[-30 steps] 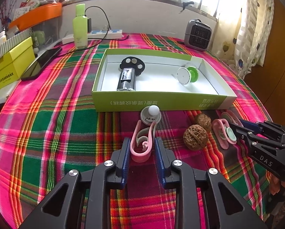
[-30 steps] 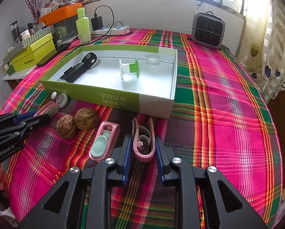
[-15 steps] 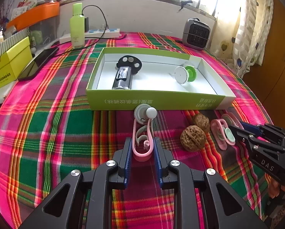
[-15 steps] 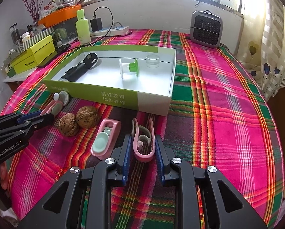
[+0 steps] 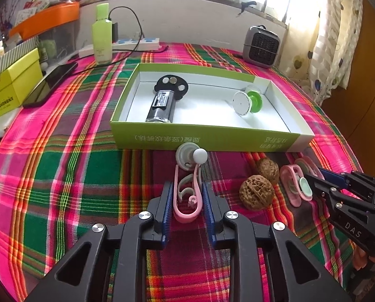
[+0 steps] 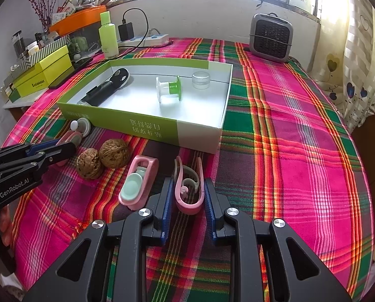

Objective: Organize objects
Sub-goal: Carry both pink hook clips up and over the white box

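Note:
My left gripper (image 5: 187, 202) is shut on a pink clip (image 5: 187, 211) that lies on the plaid tablecloth, its blue pads squeezing the arms together. The clip's tips reach a grey-and-white suction knob (image 5: 190, 155) in front of the green box (image 5: 205, 139). My right gripper (image 6: 188, 202) is shut on a second pink clip (image 6: 189, 202), also resting on the cloth. Beside it lie a pink holder with a mint insert (image 6: 137, 183) and two walnuts (image 6: 100, 159). The left gripper (image 6: 61, 148) shows at the left edge of the right wrist view.
The open green box (image 6: 147, 125) holds a black device (image 6: 104, 90), a green-and-white spool (image 6: 168, 91) and a clear jar (image 6: 200, 80). Behind it stand a green bottle (image 5: 101, 35), a power strip, a small grey heater (image 6: 271, 37) and yellow boxes (image 5: 8, 88).
The left gripper's pads closed in on the pink clip and pressed its arms narrower. The right gripper and its clip stayed as they were.

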`<control>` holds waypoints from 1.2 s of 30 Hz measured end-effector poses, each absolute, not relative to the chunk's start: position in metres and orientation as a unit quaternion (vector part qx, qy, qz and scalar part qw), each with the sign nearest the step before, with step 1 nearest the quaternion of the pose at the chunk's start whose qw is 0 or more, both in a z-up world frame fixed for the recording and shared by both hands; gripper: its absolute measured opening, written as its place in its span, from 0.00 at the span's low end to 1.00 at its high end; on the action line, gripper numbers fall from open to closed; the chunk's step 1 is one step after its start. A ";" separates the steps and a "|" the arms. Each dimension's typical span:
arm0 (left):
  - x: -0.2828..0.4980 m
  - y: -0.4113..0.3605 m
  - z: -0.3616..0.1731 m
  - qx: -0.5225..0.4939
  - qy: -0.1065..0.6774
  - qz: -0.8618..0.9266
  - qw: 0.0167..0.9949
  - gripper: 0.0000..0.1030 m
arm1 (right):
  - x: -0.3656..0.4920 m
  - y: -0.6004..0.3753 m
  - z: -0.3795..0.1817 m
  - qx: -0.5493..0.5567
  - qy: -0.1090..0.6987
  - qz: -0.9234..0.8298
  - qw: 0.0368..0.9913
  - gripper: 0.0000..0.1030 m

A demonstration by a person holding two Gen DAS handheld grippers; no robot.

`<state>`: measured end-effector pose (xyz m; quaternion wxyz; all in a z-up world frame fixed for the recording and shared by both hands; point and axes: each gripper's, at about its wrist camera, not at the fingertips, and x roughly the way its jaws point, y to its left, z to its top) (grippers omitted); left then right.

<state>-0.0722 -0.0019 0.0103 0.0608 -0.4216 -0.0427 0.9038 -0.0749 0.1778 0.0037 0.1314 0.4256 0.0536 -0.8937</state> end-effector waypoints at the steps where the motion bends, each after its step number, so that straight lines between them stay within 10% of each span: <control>1: -0.072 -0.002 0.010 -0.421 -0.044 0.904 0.061 0.20 | -0.075 0.178 0.004 0.425 0.054 -0.894 0.131 0.24; 36: -0.096 0.003 0.055 -0.386 -0.047 0.916 0.095 0.20 | -0.097 0.174 0.046 0.391 0.047 -0.909 0.135 0.24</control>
